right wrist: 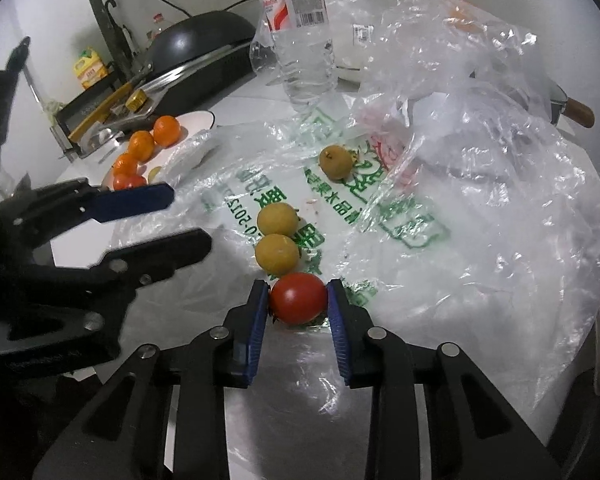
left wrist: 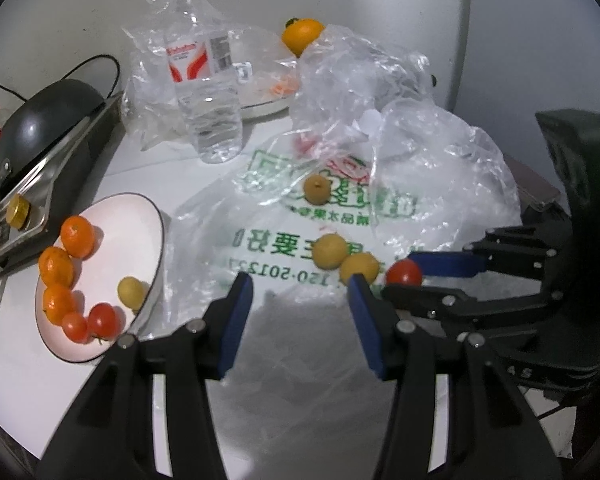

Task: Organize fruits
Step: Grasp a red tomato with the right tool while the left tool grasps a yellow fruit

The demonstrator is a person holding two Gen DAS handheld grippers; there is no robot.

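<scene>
My right gripper (right wrist: 298,298) is shut on a red cherry tomato (right wrist: 298,298) that rests on the printed plastic bag (right wrist: 380,216); it also shows in the left wrist view (left wrist: 405,273). Two yellow fruits (right wrist: 277,254) lie just beyond the tomato, a third (right wrist: 335,161) farther off. My left gripper (left wrist: 300,298) is open and empty above the bag, right of a white plate (left wrist: 138,220). The plate holds three oranges (left wrist: 77,237), two tomatoes (left wrist: 103,320) and a yellow fruit (left wrist: 132,292). Another orange (left wrist: 302,34) sits on a far plate.
A water bottle (left wrist: 204,76) stands behind the bag. A black wok (left wrist: 44,114) sits on a stove at the left. Crumpled clear bags (right wrist: 480,120) cover the right side, with a wooden pan handle (right wrist: 578,114) behind.
</scene>
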